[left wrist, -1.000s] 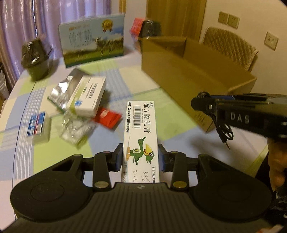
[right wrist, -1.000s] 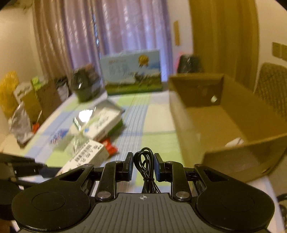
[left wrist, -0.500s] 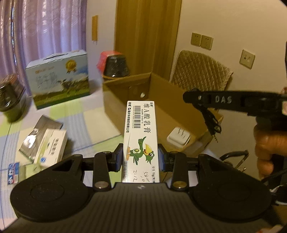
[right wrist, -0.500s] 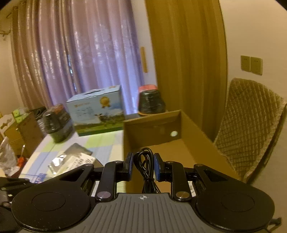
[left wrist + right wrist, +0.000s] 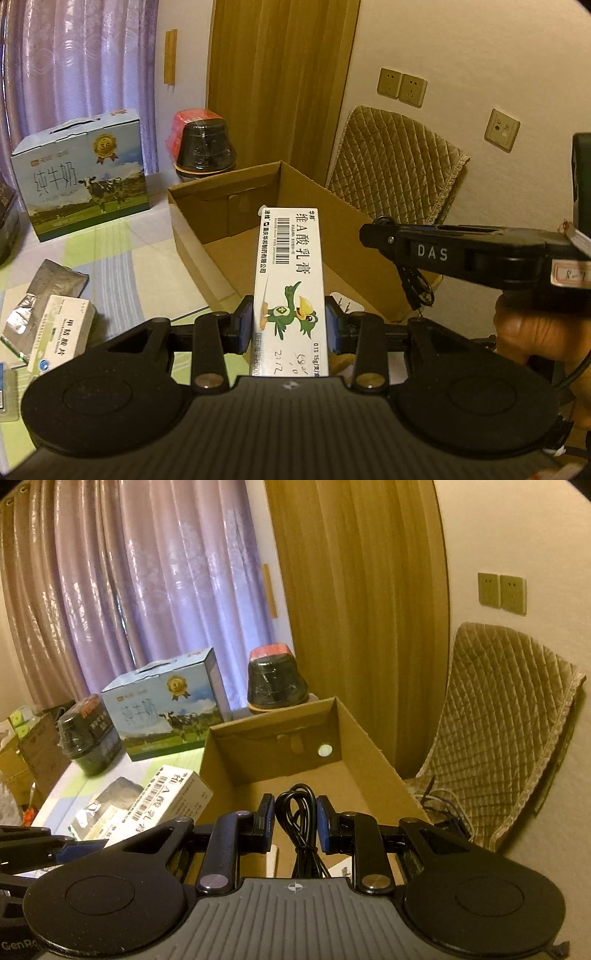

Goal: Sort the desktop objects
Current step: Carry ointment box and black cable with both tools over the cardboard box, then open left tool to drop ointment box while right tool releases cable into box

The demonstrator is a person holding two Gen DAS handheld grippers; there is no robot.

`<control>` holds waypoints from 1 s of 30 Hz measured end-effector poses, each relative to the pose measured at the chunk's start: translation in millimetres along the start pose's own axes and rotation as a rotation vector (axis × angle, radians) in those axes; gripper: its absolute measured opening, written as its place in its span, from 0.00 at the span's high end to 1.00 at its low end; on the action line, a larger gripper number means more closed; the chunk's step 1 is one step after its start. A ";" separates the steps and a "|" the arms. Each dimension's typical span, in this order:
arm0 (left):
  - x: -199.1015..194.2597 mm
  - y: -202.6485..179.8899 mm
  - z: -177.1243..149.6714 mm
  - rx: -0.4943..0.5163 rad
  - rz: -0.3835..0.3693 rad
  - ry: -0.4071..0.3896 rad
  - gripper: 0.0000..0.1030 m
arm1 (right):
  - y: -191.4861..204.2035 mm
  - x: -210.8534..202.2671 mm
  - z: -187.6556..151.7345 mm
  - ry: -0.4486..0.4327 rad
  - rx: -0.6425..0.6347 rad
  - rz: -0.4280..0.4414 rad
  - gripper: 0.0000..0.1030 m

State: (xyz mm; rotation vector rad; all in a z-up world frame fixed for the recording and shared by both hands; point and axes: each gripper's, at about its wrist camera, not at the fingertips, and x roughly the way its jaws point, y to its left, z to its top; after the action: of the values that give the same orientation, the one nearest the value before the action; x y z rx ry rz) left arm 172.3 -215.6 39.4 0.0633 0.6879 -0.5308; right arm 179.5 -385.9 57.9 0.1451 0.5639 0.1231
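Note:
My left gripper (image 5: 290, 325) is shut on a long white ointment box (image 5: 290, 280) with a green bird printed on it. The box points forward over the open cardboard box (image 5: 229, 206). My right gripper (image 5: 295, 821) is shut on a coiled black cable (image 5: 297, 812), held over the same cardboard box (image 5: 373, 764). The right gripper shows from the side in the left wrist view (image 5: 373, 230), with the cable (image 5: 415, 288) dangling below it. In the right wrist view the ointment box (image 5: 166, 805) appears at the left.
On the checked tablecloth lie a white-green medicine box (image 5: 61, 332) and a foil pouch (image 5: 51, 284). A blue milk carton (image 5: 81, 173) and a wrapped black pot (image 5: 205, 147) stand at the back. A padded chair (image 5: 498, 731) is on the right. A hand (image 5: 524, 328) holds the right tool.
Both grippers have risen from the table and swung right over the cardboard box, each keeping its load. The loose items on the cloth have slid to the left edge of view.

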 end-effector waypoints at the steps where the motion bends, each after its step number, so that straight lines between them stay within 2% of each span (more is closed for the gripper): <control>1: 2.4 -0.5 0.6 -0.001 0.000 0.002 0.68 | -2.5 2.0 0.3 0.001 0.003 0.000 0.80; 5: 14.1 0.3 3.5 -0.011 0.001 0.013 0.68 | -12.2 7.6 2.5 0.000 0.016 -0.002 0.81; 7: 18.9 1.3 4.9 -0.018 0.001 0.018 0.68 | -16.5 10.6 4.0 0.004 0.022 0.000 0.88; 11: 31.4 1.7 8.9 -0.028 -0.001 0.025 0.68 | -22.9 18.9 5.6 0.012 0.026 0.000 0.95; 24: 60.2 0.6 16.0 -0.043 -0.020 0.040 0.68 | -36.8 31.8 0.7 0.029 0.032 -0.013 0.96; 25: 60.7 0.4 16.1 -0.044 -0.015 0.038 0.67 | -37.5 31.5 -0.4 0.028 0.035 -0.014 0.96; 26: 60.9 0.4 16.6 -0.044 -0.010 0.038 0.59 | -38.8 31.1 -1.6 0.026 0.040 -0.016 0.95; 27: 60.0 0.8 16.8 -0.045 -0.009 0.035 0.56 | -40.1 30.5 -2.1 0.025 0.044 -0.017 0.95; 30: 54.5 3.0 16.2 -0.046 0.000 0.024 0.56 | -43.2 28.2 -4.3 0.027 0.050 -0.022 0.95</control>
State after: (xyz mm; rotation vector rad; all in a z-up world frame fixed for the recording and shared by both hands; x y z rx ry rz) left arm 218.5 -241.0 17.9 0.0262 0.7233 -0.5144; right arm 204.2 -423.5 32.2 0.1865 0.5956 0.0897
